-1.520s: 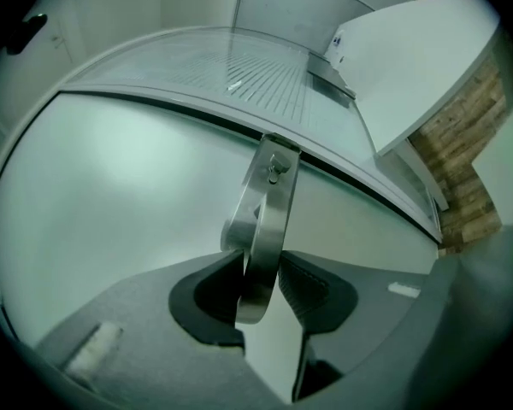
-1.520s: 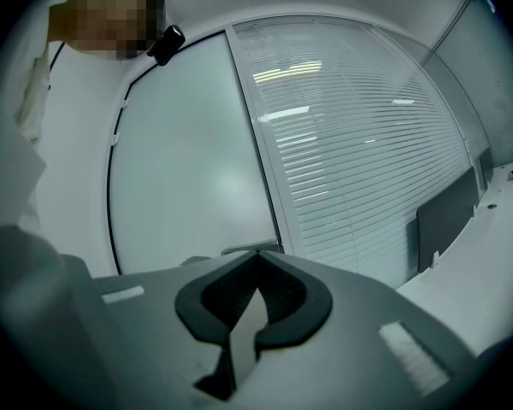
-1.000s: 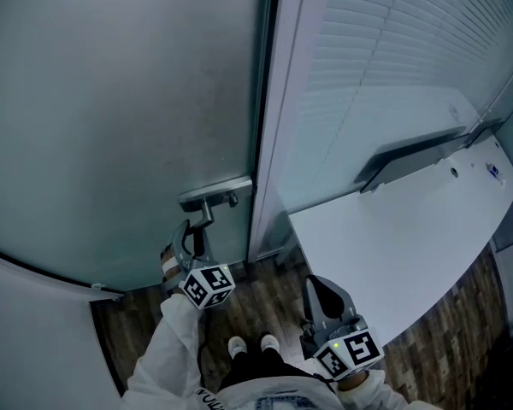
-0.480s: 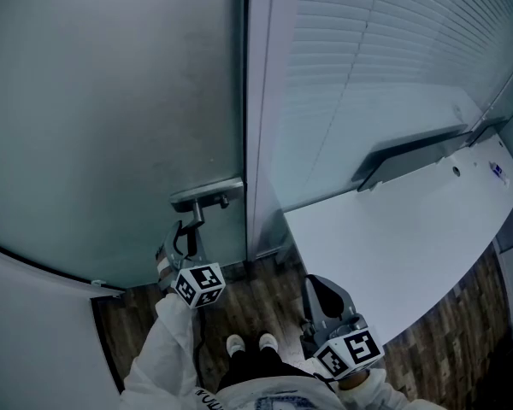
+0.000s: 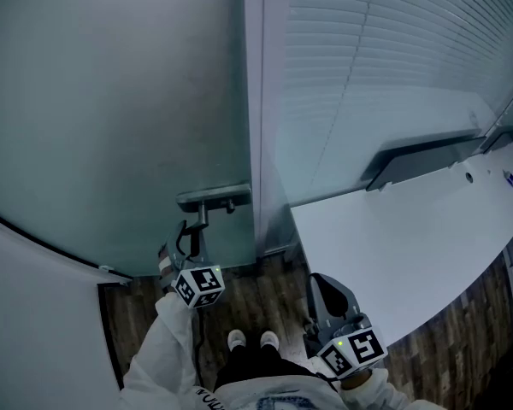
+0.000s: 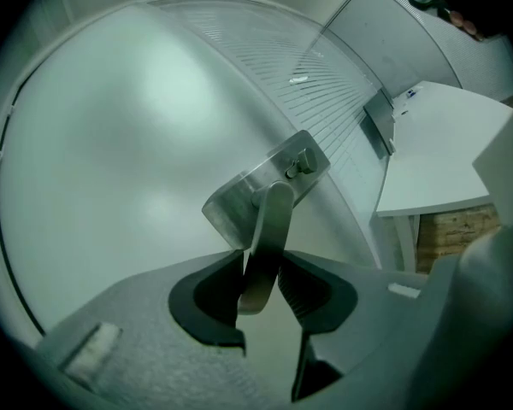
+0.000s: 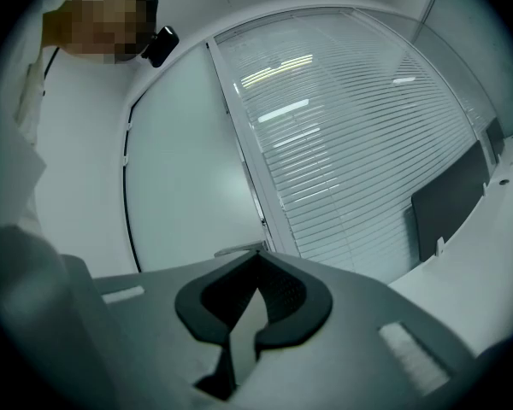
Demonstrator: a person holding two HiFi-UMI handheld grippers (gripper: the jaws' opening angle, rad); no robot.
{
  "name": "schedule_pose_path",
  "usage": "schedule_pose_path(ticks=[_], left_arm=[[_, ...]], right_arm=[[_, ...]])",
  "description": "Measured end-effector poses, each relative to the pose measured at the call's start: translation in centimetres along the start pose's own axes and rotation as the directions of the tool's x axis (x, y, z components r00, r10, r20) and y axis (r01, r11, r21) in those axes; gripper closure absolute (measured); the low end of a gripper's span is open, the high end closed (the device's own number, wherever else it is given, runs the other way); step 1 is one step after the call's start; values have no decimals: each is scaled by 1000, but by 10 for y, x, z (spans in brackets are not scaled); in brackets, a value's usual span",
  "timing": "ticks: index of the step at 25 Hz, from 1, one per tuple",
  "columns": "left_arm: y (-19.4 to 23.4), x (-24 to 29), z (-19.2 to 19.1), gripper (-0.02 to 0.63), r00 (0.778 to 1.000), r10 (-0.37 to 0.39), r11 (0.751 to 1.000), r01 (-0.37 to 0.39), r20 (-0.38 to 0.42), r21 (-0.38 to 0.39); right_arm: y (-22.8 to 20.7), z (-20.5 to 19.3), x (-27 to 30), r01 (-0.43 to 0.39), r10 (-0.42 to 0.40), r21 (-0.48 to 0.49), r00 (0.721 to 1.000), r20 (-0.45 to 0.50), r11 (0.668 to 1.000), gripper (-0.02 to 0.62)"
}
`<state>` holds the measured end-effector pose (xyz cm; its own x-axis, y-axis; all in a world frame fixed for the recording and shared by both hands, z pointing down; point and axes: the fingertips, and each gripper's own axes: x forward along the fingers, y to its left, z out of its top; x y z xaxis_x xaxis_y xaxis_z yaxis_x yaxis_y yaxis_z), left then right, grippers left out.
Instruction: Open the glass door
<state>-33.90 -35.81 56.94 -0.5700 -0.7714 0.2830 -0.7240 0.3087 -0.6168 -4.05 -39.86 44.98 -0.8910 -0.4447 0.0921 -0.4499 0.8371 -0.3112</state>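
- We pinch the handle [image 6: 272,220] with the left gripper [image 6: 261,273]; the right gripper [image 7: 258,253] sits with fingers pressed together (empty).
- Risk: the smooth handle slips out if we pull the door [image 5: 111,101] skewed.

In the head view the left gripper [image 5: 188,237] covers its own jaws, so I can't see where they meet the lever [image 5: 203,219]. The door [image 5: 111,101] runs off at 12 and 9 o'clock, and the desk [image 5: 410,246] at 3. The label [image 5: 510,178] on the desk is too small to read. In the right gripper view the right gripper [image 7: 253,278] hides most of the plate [image 7: 238,248].
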Motion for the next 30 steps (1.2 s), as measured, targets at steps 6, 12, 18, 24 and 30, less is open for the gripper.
schedule_pose_path(ticks=[6,12,18,24,30], left_arm=[[2,-9,8,482,1000,1,1000,-1,-24,11],[2,-22,9,482,999,-8,1000,8,-38,7],[-3,-43,2,482,999,-31,999,31,-28,14],[-11,-75,-7,480,998,-61,998,60,0,24],[-16,-100,-14,482,995,-93,995,92,28,44]], right_arm=[[-11,15,3,-17,17,23,1000,12,1000,591],[-10,24,7,-24,23,37,1000,16,999,591],[2,21,-1,-8,7,37,1000,27,999,591],[36,10,-40,25,-26,18,998,51,1000,591],[66,1,-75,88,-89,13,993,78,996,591]])
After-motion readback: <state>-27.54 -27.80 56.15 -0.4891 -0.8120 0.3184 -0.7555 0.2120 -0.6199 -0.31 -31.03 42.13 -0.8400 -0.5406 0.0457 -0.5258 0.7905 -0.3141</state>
